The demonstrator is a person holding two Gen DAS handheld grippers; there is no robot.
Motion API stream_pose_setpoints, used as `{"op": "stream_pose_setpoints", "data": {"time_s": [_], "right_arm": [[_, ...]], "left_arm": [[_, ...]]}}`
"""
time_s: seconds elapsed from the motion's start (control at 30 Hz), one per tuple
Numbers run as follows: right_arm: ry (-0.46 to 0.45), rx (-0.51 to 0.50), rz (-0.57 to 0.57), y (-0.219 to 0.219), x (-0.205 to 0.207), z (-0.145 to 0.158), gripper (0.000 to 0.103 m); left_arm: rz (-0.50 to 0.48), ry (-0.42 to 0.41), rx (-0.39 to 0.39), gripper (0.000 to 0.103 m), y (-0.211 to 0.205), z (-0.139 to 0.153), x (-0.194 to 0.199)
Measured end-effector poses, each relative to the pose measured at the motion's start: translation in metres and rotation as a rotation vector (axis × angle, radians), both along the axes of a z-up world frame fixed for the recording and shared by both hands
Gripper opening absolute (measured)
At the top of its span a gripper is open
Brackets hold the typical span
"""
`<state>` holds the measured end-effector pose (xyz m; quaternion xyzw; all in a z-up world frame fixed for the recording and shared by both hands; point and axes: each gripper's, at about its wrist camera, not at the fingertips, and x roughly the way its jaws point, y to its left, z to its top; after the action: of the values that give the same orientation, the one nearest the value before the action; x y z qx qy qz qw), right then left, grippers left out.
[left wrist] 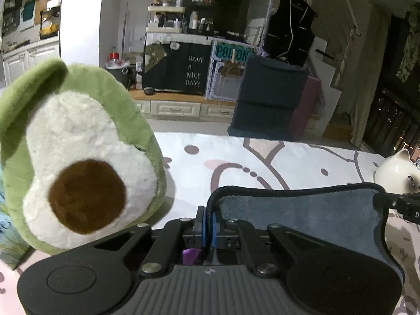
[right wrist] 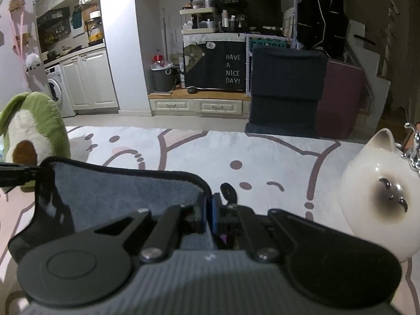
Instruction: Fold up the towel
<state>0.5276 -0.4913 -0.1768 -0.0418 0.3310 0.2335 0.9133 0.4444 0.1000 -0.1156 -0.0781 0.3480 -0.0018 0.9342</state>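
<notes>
Nearest to me, the left gripper [left wrist: 209, 223] has its fingers pinched narrow on the black-bound edge of the grey towel [left wrist: 302, 210] at its left corner. The right gripper [right wrist: 208, 216] likewise has its fingers clamped narrow on the towel [right wrist: 126, 191] at the right corner. The towel hangs stretched between the two grips, raised above the patterned bed cover [left wrist: 275, 157]; how much of it lies below I cannot tell.

Just left of the towel stands an avocado plush [left wrist: 78, 162], near the left gripper. To the right sits a white ceramic cat [right wrist: 375, 194], close beside the right gripper. Far off are a dark armchair [right wrist: 286, 92] and cabinets.

Risks, in my judgement: both grips bite only the hem, so uneven pull could slip a corner free. A wide sweep to lay the fold could topple the plush or knock the ceramic cat, the more serious fault
</notes>
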Motion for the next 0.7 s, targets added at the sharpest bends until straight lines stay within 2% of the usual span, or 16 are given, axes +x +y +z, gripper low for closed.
{"op": "stream_pose_setpoints", "data": {"time_s": [0.2, 0.27, 0.3, 0.33, 0.37, 0.4, 0.43, 0.5, 0.6, 0.7], "right_arm": [[0.028, 0.0, -0.009, 0.003, 0.007, -0.004, 0.005], [0.033, 0.015, -0.012, 0.002, 0.009, -0.004, 0.006], [0.036, 0.022, -0.014, 0.002, 0.01, -0.005, 0.008], [0.04, 0.031, -0.017, 0.001, 0.011, -0.006, 0.013], [0.046, 0.038, -0.018, 0.001, 0.013, -0.007, 0.019], [0.06, 0.044, -0.016, 0.001, 0.014, -0.007, 0.041], [0.069, 0.048, -0.018, 0.001, 0.014, -0.008, 0.065], [0.061, 0.047, -0.03, 0.001, 0.013, -0.008, 0.084], [0.072, 0.03, -0.065, 0.001, 0.014, -0.008, 0.1], [0.113, 0.033, -0.079, -0.002, 0.014, -0.01, 0.103]], "left_arm": [[0.012, 0.003, 0.003, 0.005, -0.001, -0.003, 0.005], [0.03, 0.003, 0.007, 0.011, -0.001, -0.004, 0.007], [0.039, 0.015, 0.005, 0.026, 0.0, -0.005, 0.008], [0.043, 0.029, -0.002, 0.047, 0.001, -0.005, 0.01], [0.045, 0.038, -0.008, 0.057, 0.002, -0.006, 0.01], [0.05, 0.037, -0.004, 0.077, 0.002, -0.006, 0.01], [0.053, 0.04, 0.008, 0.089, 0.001, -0.006, 0.009], [0.051, 0.061, 0.032, 0.093, 0.0, -0.007, 0.009], [0.035, 0.105, 0.046, 0.098, -0.001, -0.01, 0.008], [0.021, 0.128, 0.083, 0.101, -0.005, -0.01, 0.007]]}}
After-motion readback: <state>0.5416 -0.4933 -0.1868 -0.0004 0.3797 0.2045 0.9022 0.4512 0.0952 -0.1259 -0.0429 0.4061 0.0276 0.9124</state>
